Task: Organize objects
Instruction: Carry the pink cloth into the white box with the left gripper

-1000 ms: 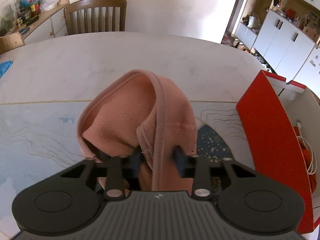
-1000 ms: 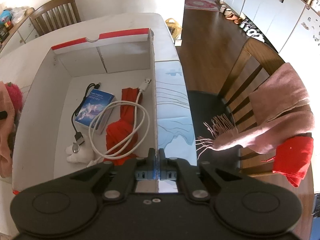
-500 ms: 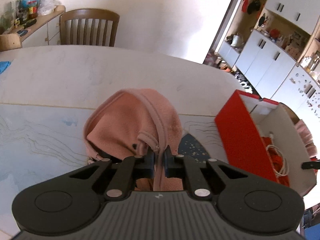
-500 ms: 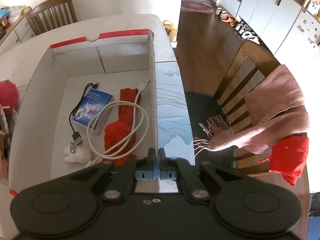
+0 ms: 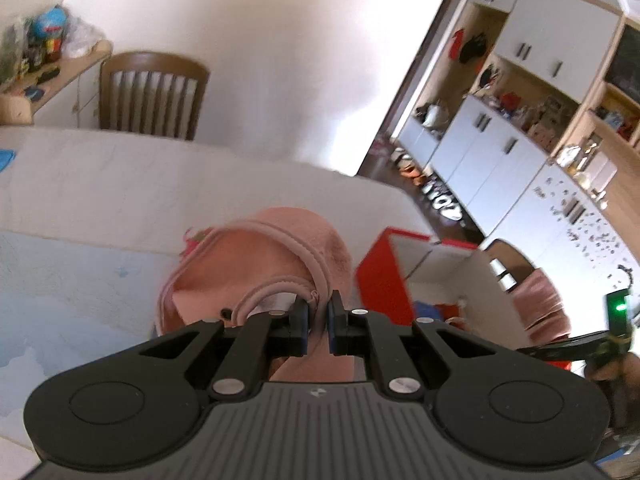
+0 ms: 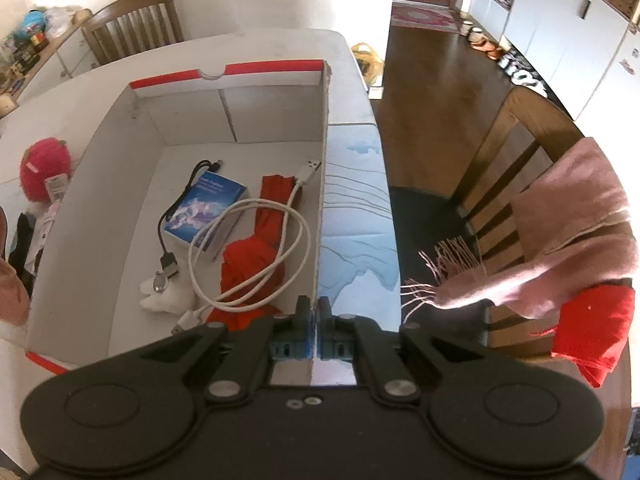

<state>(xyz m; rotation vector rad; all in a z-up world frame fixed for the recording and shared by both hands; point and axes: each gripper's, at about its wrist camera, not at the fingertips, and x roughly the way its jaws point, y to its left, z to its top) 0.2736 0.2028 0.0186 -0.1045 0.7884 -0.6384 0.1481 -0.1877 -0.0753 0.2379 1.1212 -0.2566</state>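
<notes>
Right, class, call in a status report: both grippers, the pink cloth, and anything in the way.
Left gripper shut on pink cloth, cloth off the table. Right gripper shut on the box wall. Box holds cables, red cloth, small book; room left.

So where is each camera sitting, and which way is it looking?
Left wrist view: sits on the left gripper, looking forward and slightly down over the table at the pink fleece garment it pinches; the right gripper pokes in at the right edge.
Right wrist view: sits on the right gripper, looking steeply down into the red-and-white cardboard box; its jaws are shut on the box's wall.
Both share the box, the table and the far wooden chair.
</notes>
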